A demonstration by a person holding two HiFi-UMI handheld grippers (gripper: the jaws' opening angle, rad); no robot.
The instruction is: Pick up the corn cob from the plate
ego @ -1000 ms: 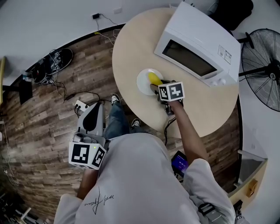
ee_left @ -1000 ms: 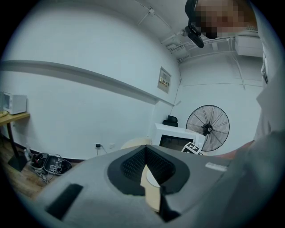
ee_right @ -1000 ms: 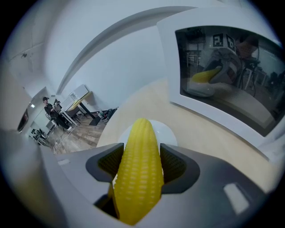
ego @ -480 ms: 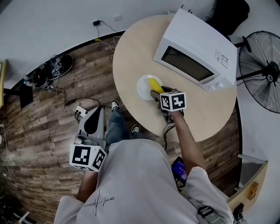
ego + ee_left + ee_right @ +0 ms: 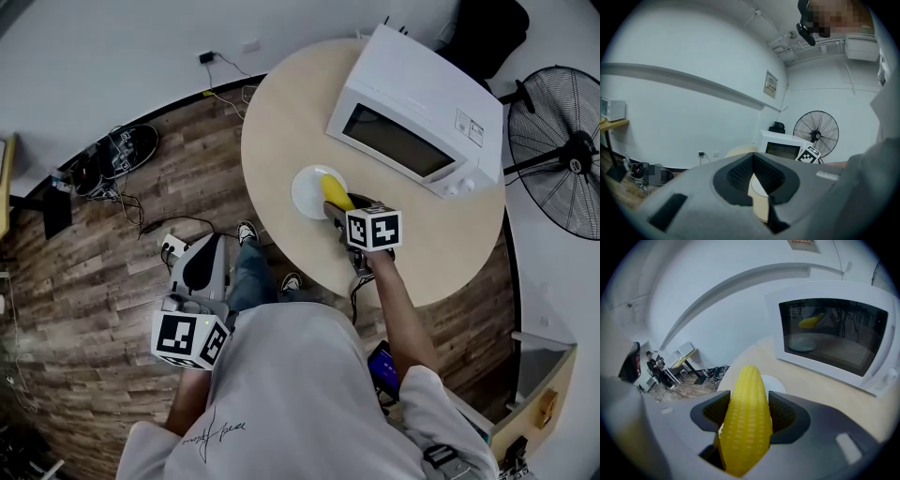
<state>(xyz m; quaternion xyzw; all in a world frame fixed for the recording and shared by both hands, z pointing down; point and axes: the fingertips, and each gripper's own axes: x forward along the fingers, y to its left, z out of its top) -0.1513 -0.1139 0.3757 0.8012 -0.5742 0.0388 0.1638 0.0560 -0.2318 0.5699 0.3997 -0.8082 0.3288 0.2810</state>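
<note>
A yellow corn cob (image 5: 334, 192) (image 5: 746, 418) is clamped lengthwise between the jaws of my right gripper (image 5: 339, 208) (image 5: 749, 405), its tip sticking out past the fingertips. The cob hangs just above the near right edge of the white plate (image 5: 307, 192) (image 5: 777, 382) on the round table (image 5: 281, 122). My left gripper (image 5: 210, 246) (image 5: 752, 161) hangs low beside the person's left leg, off the table. Its pads meet at the tips with nothing between them.
A white microwave (image 5: 412, 112) (image 5: 834, 333) with its door closed stands on the table just beyond the plate. A standing fan (image 5: 553, 131) is to the right of the table. Cables and a power strip (image 5: 169, 246) lie on the wooden floor to the left.
My right gripper has risen with the corn cob, drawing it back from the middle of the plate toward the near edge. The left gripper has stayed where it was.
</note>
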